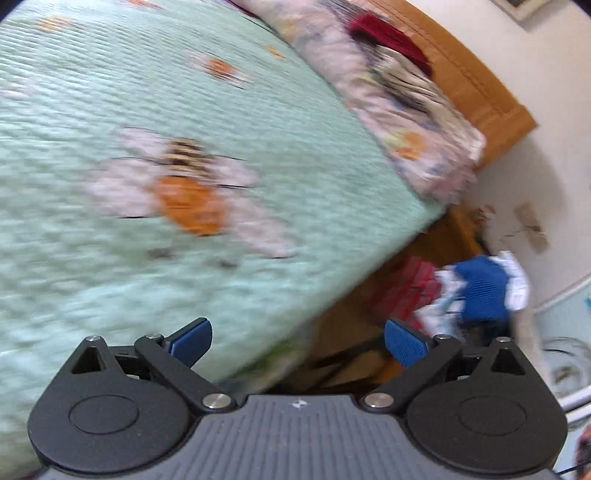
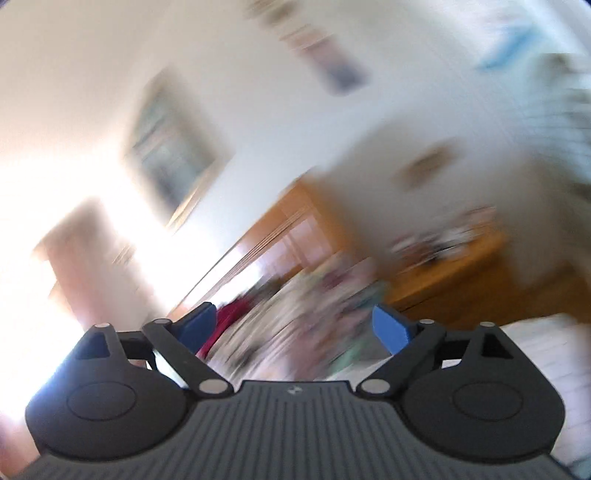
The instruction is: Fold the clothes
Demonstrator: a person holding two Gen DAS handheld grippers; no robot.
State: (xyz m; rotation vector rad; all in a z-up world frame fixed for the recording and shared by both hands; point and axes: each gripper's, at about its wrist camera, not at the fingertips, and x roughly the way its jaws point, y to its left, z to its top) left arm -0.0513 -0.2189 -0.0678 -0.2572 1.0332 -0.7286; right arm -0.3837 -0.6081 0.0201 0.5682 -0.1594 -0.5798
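Left claw (image 1: 297, 341) released, nothing between its blue pads, tilted down over the green bedspread (image 1: 147, 110). Beyond the bedspread, clothes pile (image 1: 402, 88) lies along the wooden headboard (image 1: 476, 77), ahead and right of this claw. Right claw (image 2: 293, 330) released, empty; blurred view, same pile apparently ahead. Nearer hand: cannot tell.

White walls (image 2: 92, 55), wooden headboard (image 1: 480, 77) (blurred)

One bed (image 1: 110, 74), one floral pillow (image 1: 406, 122), one dark red garment (image 1: 388, 33), one wooden headboard (image 1: 476, 74), two framed pictures, the larger (image 2: 170, 147).
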